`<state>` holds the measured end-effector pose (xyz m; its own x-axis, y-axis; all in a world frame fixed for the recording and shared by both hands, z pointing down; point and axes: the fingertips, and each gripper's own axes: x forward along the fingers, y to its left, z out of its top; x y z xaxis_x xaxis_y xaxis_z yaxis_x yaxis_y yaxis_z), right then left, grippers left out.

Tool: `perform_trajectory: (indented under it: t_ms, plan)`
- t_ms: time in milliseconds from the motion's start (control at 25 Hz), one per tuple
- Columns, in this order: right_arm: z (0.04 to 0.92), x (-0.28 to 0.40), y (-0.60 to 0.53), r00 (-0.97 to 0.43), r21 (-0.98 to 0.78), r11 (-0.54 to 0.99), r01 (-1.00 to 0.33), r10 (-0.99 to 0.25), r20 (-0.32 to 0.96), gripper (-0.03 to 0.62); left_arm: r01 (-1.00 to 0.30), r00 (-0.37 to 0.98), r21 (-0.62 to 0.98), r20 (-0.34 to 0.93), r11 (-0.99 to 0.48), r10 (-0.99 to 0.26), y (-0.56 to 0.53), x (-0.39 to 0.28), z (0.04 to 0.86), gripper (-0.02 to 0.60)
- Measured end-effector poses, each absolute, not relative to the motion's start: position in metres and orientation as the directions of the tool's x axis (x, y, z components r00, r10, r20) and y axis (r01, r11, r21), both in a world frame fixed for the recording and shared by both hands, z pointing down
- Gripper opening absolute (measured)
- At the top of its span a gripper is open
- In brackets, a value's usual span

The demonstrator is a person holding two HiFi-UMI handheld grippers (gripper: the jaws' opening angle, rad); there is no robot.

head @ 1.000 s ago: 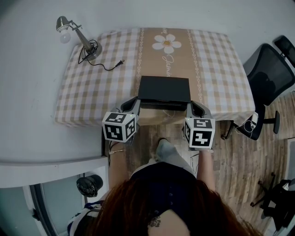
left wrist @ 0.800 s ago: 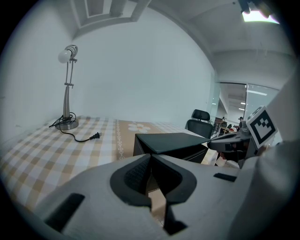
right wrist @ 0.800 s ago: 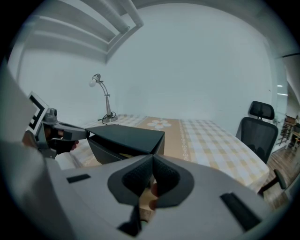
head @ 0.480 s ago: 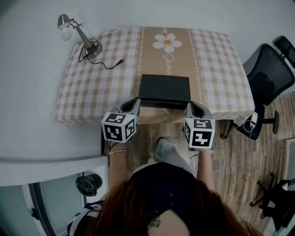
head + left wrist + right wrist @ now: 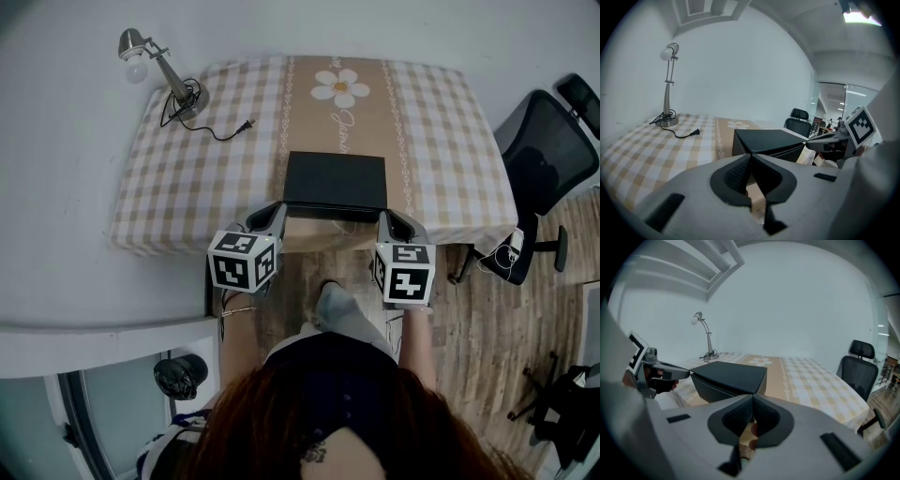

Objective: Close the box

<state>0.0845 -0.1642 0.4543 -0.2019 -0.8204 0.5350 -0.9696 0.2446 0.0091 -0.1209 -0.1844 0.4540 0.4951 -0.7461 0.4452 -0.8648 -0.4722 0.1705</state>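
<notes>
A black box (image 5: 335,181) sits near the front edge of the checked table (image 5: 187,187), with its lid lying down flat on it. My left gripper (image 5: 279,208) is shut with nothing in it, just off the box's front left corner. My right gripper (image 5: 385,217) is likewise shut on nothing, at the front right corner. In the left gripper view the jaws (image 5: 750,155) meet in front of the box (image 5: 771,140), and the right gripper (image 5: 834,139) shows beyond it. In the right gripper view the shut jaws (image 5: 753,397) point at the box (image 5: 731,375), with the left gripper (image 5: 663,372) opposite.
A desk lamp (image 5: 157,67) stands at the table's far left corner, its cord and plug (image 5: 246,125) trailing toward the middle. A black office chair (image 5: 548,155) stands to the right of the table. A daisy print (image 5: 339,87) marks the cloth behind the box.
</notes>
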Motion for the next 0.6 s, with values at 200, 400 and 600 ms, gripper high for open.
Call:
perform_trajectory:
  t_ms: [200,400,600]
  plan:
    - [0.4559,0.0827,-0.1630,-0.204,0.008,0.248,-0.969,-0.818,0.538,0.018,-0.863,0.497,0.169,0.452,-0.476,-0.741,-0.1834,-0.1206,0.4561,0.029]
    - [0.4586,0.0821,-0.1614,-0.200,0.010,0.245,-0.969,-0.814,0.545,0.018,-0.856,0.509,0.175,0.453,-0.487,-0.732,-0.1807,-0.1182,0.4577,0.029]
    - [0.4578,0.0820,-0.1566,-0.198,0.009,0.242,-0.970,-0.815,0.544,0.018,-0.852,0.514,0.169,0.446,-0.495,-0.733,-0.1772,-0.1189,0.4544,0.029]
